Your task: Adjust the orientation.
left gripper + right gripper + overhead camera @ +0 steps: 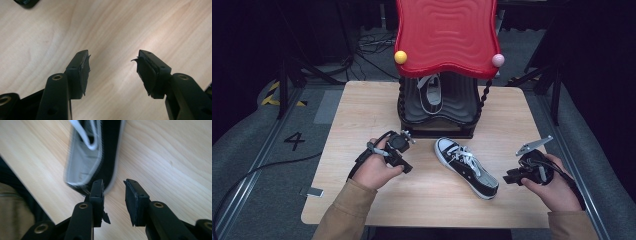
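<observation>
Pale wood-grain tabletop [362, 115] carries a black-and-white sneaker [466, 167] lying near its middle, toe toward the red-topped rack [447, 35] at the far edge, where a second shoe [430, 94] sits on the lower shelf. Left of the sneaker and apart from it, the left gripper [112, 67] is released, jaws wide apart over bare wood with nothing between them. At the right, the right gripper [113, 195] has its jaws parted by a narrower gap, also empty; in the right gripper view one jaw tip lies right at the sneaker's heel rim [82, 187], though I cannot tell if it touches.
</observation>
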`<state>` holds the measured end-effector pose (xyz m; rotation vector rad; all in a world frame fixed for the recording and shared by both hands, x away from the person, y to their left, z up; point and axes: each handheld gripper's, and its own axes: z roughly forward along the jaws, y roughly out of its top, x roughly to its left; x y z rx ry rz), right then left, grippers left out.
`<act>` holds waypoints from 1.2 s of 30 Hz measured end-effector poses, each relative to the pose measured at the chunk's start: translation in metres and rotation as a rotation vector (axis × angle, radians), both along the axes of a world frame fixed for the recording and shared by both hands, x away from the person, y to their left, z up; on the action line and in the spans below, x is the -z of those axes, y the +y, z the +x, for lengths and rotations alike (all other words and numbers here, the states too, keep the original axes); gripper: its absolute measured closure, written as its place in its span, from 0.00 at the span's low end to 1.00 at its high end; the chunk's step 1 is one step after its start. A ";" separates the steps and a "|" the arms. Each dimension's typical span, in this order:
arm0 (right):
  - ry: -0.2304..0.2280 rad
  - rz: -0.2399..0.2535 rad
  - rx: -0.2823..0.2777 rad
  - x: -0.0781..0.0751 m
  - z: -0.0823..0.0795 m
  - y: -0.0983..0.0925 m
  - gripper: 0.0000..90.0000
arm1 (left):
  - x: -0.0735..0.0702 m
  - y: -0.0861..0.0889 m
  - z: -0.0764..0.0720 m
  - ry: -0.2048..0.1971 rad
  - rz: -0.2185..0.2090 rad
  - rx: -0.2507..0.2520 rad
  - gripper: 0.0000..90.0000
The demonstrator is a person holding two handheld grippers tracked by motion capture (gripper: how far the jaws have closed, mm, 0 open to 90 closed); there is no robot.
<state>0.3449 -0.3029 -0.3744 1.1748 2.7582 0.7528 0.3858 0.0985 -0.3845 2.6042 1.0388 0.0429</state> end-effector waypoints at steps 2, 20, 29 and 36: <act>-0.010 0.047 -0.019 -0.006 -0.001 0.004 0.77 | 0.001 0.003 -0.002 -0.001 -0.003 -0.012 0.48; 0.087 0.002 -0.145 0.025 0.019 0.078 0.77 | 0.017 0.045 -0.018 -0.008 0.014 -0.084 0.40; 0.118 -0.024 -0.098 0.049 0.028 0.103 0.83 | 0.022 0.056 -0.025 0.014 0.028 -0.110 0.38; 0.079 -0.074 -0.111 0.053 0.033 0.117 0.84 | 0.025 0.068 -0.030 0.008 0.029 -0.129 0.35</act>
